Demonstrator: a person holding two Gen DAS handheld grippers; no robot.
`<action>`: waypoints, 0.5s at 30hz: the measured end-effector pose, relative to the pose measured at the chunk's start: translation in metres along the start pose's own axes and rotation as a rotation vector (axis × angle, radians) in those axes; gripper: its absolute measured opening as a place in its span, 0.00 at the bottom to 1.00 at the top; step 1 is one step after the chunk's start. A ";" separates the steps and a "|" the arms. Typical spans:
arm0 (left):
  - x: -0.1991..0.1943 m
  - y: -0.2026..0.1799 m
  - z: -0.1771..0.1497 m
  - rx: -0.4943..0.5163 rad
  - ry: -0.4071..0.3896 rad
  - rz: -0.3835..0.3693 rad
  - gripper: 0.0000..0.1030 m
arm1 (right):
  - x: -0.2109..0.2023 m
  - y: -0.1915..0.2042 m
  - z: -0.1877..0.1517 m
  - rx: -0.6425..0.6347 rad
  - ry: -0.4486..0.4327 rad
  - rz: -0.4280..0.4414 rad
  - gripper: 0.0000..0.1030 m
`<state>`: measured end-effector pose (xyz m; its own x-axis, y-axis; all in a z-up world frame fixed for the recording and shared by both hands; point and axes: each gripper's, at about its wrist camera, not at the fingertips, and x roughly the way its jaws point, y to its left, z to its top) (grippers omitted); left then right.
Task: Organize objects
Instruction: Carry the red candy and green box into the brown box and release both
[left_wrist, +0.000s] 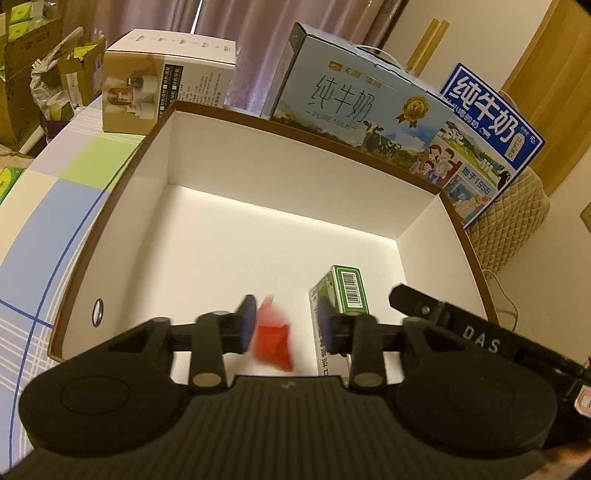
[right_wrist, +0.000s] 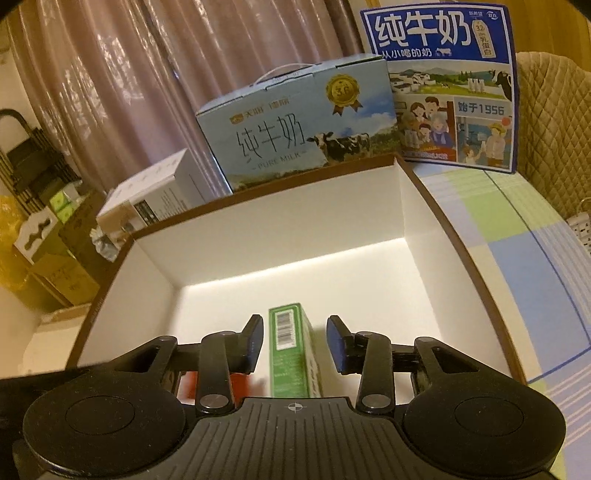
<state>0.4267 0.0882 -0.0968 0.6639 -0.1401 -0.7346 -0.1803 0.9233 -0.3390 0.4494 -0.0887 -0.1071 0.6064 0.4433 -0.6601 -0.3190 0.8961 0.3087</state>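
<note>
A large white box with a brown rim (left_wrist: 295, 127) (right_wrist: 266, 186) lies open on the table. A green milk carton (left_wrist: 349, 291) (right_wrist: 290, 347) stands upright on the box floor, near its right wall in the left wrist view. My right gripper (right_wrist: 294, 334) is open astride the carton, whose right side is apart from the right pad. My left gripper (left_wrist: 285, 319) is open over the box floor. A blurred red packet (left_wrist: 273, 338) hangs loose between its pads, close to the left one. The red packet (right_wrist: 242, 384) also shows low behind my right gripper's left finger.
Two milk cases (left_wrist: 354, 99) (left_wrist: 487, 144) stand behind the box, and a tan and white carton (left_wrist: 162, 81) stands at its back left. The checked tablecloth (left_wrist: 55, 206) (right_wrist: 517, 229) surrounds it. Curtains, stacked cardboard boxes (left_wrist: 26, 74) and a quilted chair (right_wrist: 554, 110) lie beyond.
</note>
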 end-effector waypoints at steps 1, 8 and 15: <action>0.000 0.001 0.000 -0.004 0.000 0.000 0.36 | -0.001 0.000 0.000 -0.006 0.002 -0.002 0.36; -0.007 0.007 0.004 -0.004 -0.011 0.027 0.45 | -0.017 -0.001 0.002 -0.039 0.002 -0.001 0.47; -0.030 0.004 0.005 0.041 -0.051 0.069 0.54 | -0.046 0.004 0.004 -0.090 -0.043 0.032 0.58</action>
<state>0.4104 0.0977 -0.0731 0.6872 -0.0579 -0.7241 -0.1981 0.9441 -0.2635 0.4225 -0.1052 -0.0726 0.6246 0.4743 -0.6204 -0.4017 0.8764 0.2656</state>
